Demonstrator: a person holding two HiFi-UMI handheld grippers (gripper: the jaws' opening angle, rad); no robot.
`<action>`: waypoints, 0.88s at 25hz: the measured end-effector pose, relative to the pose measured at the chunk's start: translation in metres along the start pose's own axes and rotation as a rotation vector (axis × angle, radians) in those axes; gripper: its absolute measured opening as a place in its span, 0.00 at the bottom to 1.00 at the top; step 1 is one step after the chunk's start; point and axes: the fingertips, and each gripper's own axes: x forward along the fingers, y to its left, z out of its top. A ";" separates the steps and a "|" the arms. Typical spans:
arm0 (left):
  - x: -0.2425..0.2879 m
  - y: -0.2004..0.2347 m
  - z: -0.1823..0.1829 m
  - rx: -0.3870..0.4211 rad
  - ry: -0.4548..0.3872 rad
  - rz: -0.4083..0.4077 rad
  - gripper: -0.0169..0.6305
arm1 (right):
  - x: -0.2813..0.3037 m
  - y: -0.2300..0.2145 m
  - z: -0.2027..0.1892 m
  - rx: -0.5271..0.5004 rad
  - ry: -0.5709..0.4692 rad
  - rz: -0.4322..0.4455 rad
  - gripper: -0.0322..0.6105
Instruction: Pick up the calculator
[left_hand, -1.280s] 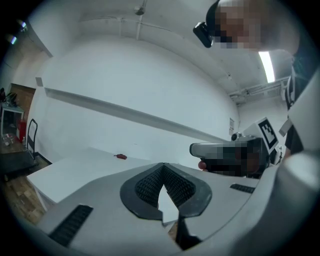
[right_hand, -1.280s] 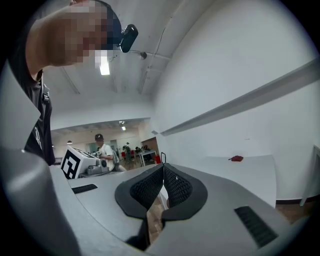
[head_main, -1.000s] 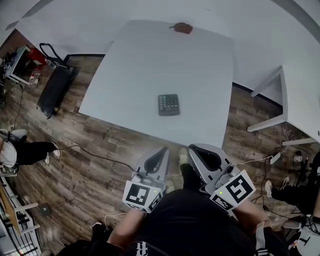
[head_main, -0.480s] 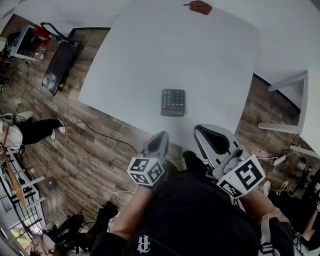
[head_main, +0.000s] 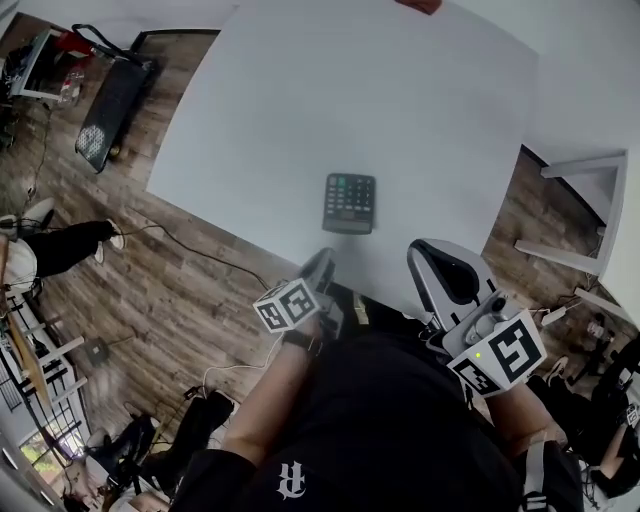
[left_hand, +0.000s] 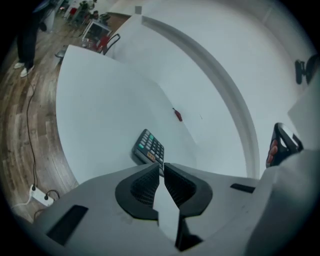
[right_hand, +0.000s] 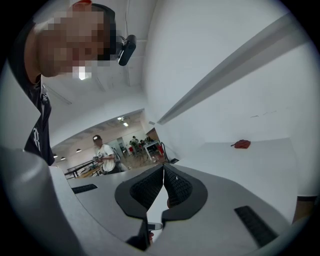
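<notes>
The dark calculator (head_main: 349, 203) lies flat on the white table (head_main: 300, 120), close to its near edge, and shows again just past the left jaws (left_hand: 149, 147). My left gripper (head_main: 322, 265) is low at the table's near edge, pointing at the calculator from just short of it. Its jaws (left_hand: 161, 165) stand almost together, opening by a sliver, with nothing between them. My right gripper (head_main: 425, 250) hangs to the right of the calculator at the table edge. Its jaws (right_hand: 163, 166) are shut and empty.
A small red object (head_main: 418, 5) lies at the table's far edge. A black case (head_main: 105, 115) and a cable (head_main: 190, 250) are on the wooden floor to the left. Another white table (head_main: 590, 200) stands to the right. People stand in the background (right_hand: 102, 152).
The head view has closed in on the table. My left gripper has dropped and rolled, and now points at the calculator. The right gripper has shifted right along the table edge.
</notes>
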 end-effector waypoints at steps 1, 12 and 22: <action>0.005 0.005 -0.001 -0.032 0.007 0.002 0.04 | 0.001 -0.004 0.001 0.002 0.005 -0.013 0.07; 0.040 0.034 0.006 -0.247 0.048 -0.028 0.19 | 0.016 -0.022 -0.001 0.015 0.051 -0.097 0.07; 0.064 0.047 0.002 -0.347 0.087 -0.017 0.20 | 0.022 -0.035 -0.003 0.034 0.077 -0.127 0.07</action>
